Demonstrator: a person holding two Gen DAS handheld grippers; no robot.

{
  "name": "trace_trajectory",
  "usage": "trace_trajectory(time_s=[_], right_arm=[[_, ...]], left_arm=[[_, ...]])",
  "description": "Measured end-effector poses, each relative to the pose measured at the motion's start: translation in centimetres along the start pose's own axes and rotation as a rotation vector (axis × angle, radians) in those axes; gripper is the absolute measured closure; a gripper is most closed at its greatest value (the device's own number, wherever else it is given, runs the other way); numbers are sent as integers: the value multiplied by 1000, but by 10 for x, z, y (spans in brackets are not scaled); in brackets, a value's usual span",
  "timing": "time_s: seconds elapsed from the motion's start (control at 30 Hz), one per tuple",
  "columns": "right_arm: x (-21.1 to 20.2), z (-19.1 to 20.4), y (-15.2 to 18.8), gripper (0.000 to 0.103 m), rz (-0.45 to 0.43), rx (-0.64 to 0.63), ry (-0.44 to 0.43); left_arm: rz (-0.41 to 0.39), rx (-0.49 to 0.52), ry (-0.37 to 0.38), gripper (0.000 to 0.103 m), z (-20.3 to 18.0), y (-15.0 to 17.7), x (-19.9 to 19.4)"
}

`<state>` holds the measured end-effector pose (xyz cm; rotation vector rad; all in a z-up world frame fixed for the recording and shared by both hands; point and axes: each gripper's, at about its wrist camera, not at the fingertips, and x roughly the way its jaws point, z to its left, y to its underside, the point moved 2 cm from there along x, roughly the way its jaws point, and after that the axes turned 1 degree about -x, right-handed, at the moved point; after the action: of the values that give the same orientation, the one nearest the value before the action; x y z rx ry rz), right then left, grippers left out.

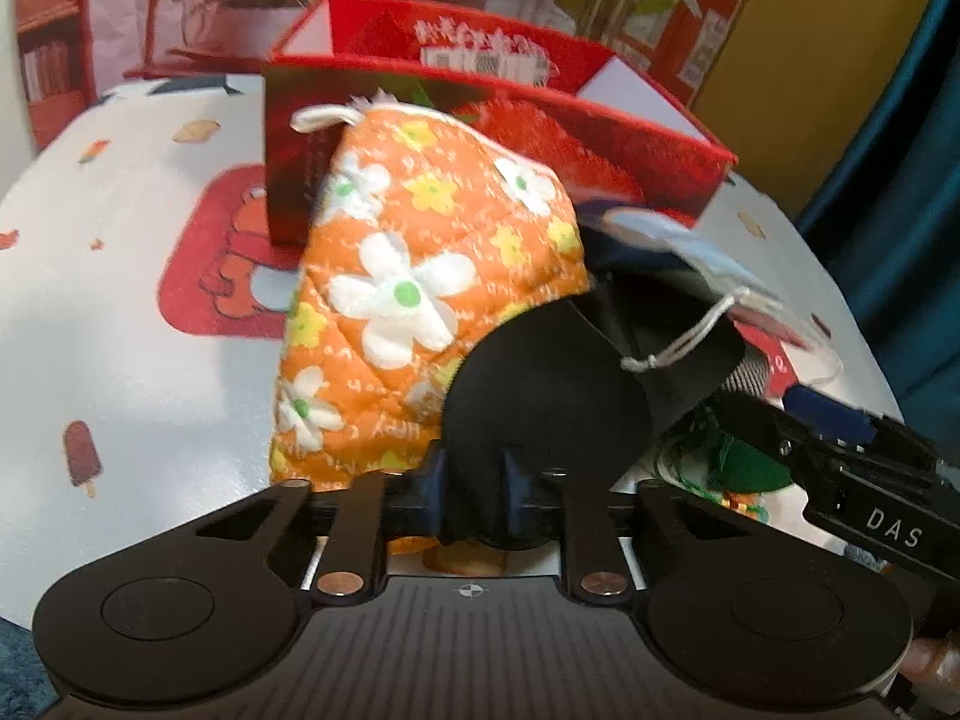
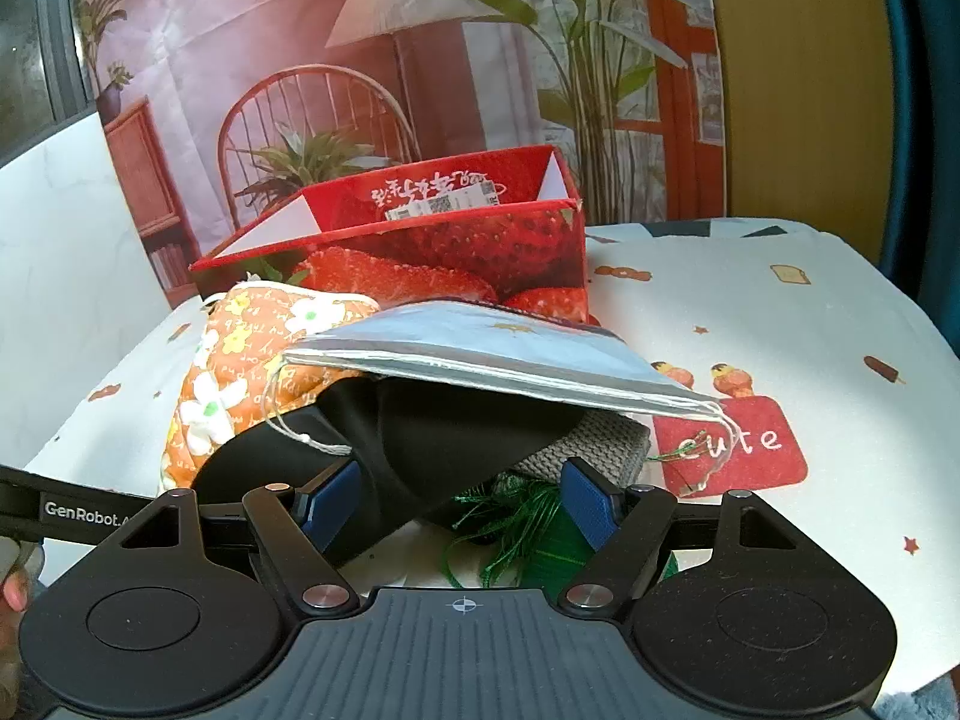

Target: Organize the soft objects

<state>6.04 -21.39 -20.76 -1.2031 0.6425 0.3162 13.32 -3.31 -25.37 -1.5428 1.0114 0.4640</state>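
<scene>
A pile of soft items lies on the table (image 2: pixel 780 312) directly before the open box (image 2: pixel 450 240), the quilted mitt (image 1: pixel 408 276) at its left, the dark cloth (image 2: pixel 432 432) right of it, the flat pouch (image 2: pixel 480 360) lying on top.
</scene>
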Motion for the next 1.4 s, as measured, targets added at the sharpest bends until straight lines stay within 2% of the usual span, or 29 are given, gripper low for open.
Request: trace_trajectory(time_s=[0.2, 0.37, 0.57, 0.63, 0.8, 0.97, 1.07, 1.13, 1.2, 1.27, 1.33, 1.37, 1.4], right_arm=[[-2, -1, 1, 31, -6, 7, -2], [-3, -1, 1, 31, -6, 9, -4], [-2, -2, 1, 31, -4, 14, -22], [0, 0, 1, 31, -4, 5, -38], [10, 8, -4, 33, -36, -56, -65], [27, 17, -13, 33, -51, -114, -80], [39, 16, -16, 32, -41, -102, -77], [45, 15, -17, 26, -33, -85, -93], [51, 14, -18, 26, -23, -62, -113], [55, 13, -18, 28, -17, -53, -121], [56, 16, -15, 44, -3, -56, -141], [55, 17, -13, 45, -1, -63, -140], [53, 18, -12, 50, -8, -68, -137]], left_arm=[[-94, -1, -26, 93, 3, -3, -21], [-175, 39, -88, 94, 3, -7, -41], [-132, -27, -172, 94, 27, -7, -34], [-123, -46, -178, 94, 35, -7, -30], [-121, -7, -209, 94, 34, -5, -26], [-112, -20, -227, 94, 40, 0, -23], [-108, -24, -245, 94, 42, 2, -22], [-103, -22, -254, 94, 43, 3, -20], [-100, -19, -261, 94, 43, 4, -19], [-98, -15, -264, 94, 43, 4, -19], [-96, -16, -269, 94, 43, 4, -18], [-96, -21, -269, 94, 44, 4, -19], [-95, -24, -272, 94, 45, 4, -19]])
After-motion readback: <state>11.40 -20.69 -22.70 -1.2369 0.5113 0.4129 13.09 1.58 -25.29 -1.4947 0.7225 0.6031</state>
